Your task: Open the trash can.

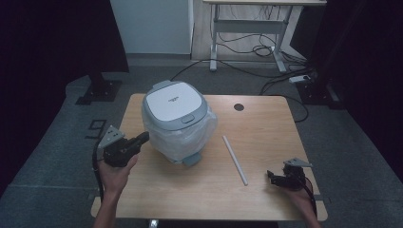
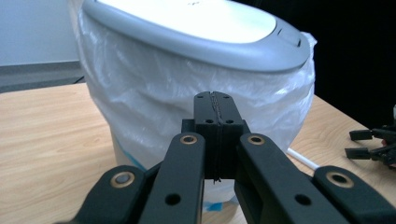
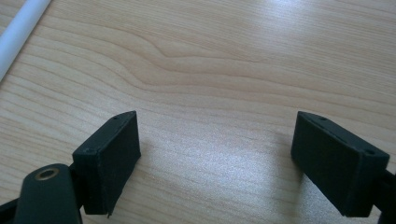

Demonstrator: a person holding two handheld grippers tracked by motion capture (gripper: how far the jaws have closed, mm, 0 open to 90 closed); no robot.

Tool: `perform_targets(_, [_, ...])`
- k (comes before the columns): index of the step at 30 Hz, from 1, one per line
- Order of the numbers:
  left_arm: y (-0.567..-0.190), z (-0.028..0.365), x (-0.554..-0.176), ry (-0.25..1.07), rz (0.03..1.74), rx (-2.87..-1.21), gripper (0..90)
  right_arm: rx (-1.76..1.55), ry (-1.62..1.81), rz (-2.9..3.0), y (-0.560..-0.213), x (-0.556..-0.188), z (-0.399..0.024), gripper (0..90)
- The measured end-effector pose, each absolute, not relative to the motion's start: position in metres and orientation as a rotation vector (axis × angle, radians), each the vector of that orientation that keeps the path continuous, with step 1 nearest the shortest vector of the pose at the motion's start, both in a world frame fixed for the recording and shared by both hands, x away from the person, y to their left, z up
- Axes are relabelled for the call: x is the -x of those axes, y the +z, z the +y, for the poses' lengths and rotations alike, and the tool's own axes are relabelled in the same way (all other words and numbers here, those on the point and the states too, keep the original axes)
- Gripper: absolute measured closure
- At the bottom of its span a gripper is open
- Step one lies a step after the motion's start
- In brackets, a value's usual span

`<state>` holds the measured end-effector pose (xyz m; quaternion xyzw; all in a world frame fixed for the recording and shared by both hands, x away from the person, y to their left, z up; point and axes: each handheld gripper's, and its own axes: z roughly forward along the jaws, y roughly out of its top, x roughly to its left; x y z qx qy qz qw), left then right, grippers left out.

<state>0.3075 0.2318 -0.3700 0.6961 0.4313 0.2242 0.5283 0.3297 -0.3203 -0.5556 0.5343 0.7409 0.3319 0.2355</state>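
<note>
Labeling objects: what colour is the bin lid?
White top panel with a grey rim, on the bin lid; shows best in the high view.

Dim room, dark at both sides of the high view; overhead light falls on the table (image 1: 266, 190). In the left gripper view, glare whitens the bin lid (image 2: 196, 18) just beyond the left gripper (image 2: 215, 100), whose near linkage is blurred. Beneath the right gripper (image 3: 215, 144), soft shadows and pale sheen lie on sharp wood grain.

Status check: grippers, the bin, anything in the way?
Left gripper shut, empty, aimed at bin. Right gripper open over table. White tube lies beside the bin, not blocking.
</note>
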Motion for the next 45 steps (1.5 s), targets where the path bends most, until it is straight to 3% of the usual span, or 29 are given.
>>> perform_targets(45, [-0.341,0.181,-0.337,0.490,0.940,-1.714,90.0,-1.469,0.912,2.030,-0.556,-0.330,-0.320,14.9])
